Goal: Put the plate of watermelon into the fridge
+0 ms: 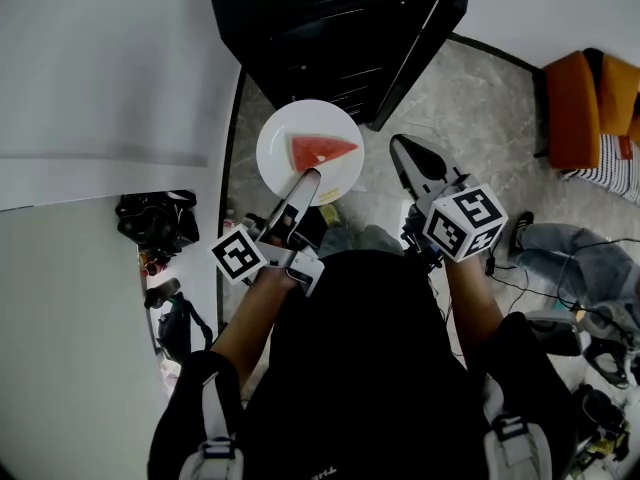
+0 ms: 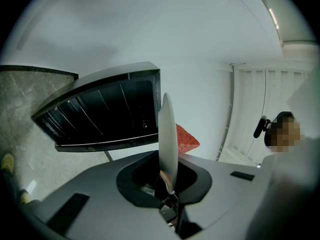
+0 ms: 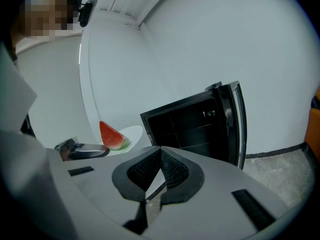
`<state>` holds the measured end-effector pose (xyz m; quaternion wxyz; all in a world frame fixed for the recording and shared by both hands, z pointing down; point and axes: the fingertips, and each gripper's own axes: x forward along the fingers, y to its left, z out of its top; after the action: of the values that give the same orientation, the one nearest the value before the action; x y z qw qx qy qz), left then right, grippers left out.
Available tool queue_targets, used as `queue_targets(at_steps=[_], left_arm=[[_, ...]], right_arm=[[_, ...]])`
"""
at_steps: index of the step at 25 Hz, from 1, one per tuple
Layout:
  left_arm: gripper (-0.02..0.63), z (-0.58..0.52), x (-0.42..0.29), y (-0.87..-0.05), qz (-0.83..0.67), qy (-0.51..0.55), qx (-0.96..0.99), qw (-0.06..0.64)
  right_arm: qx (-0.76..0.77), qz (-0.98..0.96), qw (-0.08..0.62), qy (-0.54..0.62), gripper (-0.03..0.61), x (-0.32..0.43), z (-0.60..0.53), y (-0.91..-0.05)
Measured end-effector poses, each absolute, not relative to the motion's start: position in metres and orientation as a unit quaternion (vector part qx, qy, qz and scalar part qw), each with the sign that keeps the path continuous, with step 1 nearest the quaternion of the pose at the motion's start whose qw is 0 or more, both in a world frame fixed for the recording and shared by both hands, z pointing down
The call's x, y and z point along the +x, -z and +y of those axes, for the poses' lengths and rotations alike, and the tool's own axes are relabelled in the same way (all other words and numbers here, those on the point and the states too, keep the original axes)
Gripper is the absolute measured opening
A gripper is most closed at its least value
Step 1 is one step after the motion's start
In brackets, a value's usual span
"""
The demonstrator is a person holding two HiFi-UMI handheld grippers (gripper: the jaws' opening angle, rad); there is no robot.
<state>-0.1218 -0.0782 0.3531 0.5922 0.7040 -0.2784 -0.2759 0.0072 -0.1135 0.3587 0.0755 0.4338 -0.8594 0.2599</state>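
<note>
A white plate (image 1: 285, 143) carries one red wedge of watermelon (image 1: 320, 150). My left gripper (image 1: 308, 176) is shut on the plate's near rim and holds it level just in front of the black fridge (image 1: 330, 28). In the left gripper view the plate (image 2: 167, 134) shows edge-on between the jaws, with the watermelon (image 2: 186, 140) behind it. The fridge (image 3: 195, 124) has its door open, and dark shelves show inside. To the right of the plate my right gripper (image 1: 400, 146) is shut on nothing.
An orange seat (image 1: 585, 103) and striped cloth sit at the right. Clothes (image 1: 570, 248), cables and shoes lie on the stone floor at the right. A black bag (image 1: 155, 218) sits by the white wall on the left.
</note>
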Motion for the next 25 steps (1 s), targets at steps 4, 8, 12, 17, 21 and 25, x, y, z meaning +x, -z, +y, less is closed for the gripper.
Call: queue_targets(at_steps=[4,8,12,17,21,25], left_arm=[[0.031,-0.079,-0.120,-0.351,-0.272,0.269,0.710,0.591],[0.031,-0.079,-0.119,-0.350,-0.270,0.267,0.711,0.592],[0.031,-0.080,-0.119,-0.349,-0.266,0.272,0.712,0.591],[0.031,-0.080,-0.119,-0.348,-0.259,0.273,0.716,0.587],[0.031,-0.081,-0.118,-0.348,-0.259,0.273,0.715,0.589],[0.031,-0.080,-0.118,-0.349,-0.260,0.267,0.716,0.590]], right_arm=[[0.443,-0.855,0.072,-0.260,0.011,0.011,-0.112,-0.357],[0.448,-0.853,0.070,-0.259,0.011,0.013,-0.111,-0.356],[0.451,-0.853,0.068,-0.254,0.011,0.013,-0.112,-0.354],[0.454,-0.854,0.070,-0.246,0.011,0.013,-0.109,-0.352],[0.457,-0.855,0.066,-0.238,0.011,0.014,-0.110,-0.351],[0.460,-0.854,0.063,-0.234,0.011,0.015,-0.108,-0.348]])
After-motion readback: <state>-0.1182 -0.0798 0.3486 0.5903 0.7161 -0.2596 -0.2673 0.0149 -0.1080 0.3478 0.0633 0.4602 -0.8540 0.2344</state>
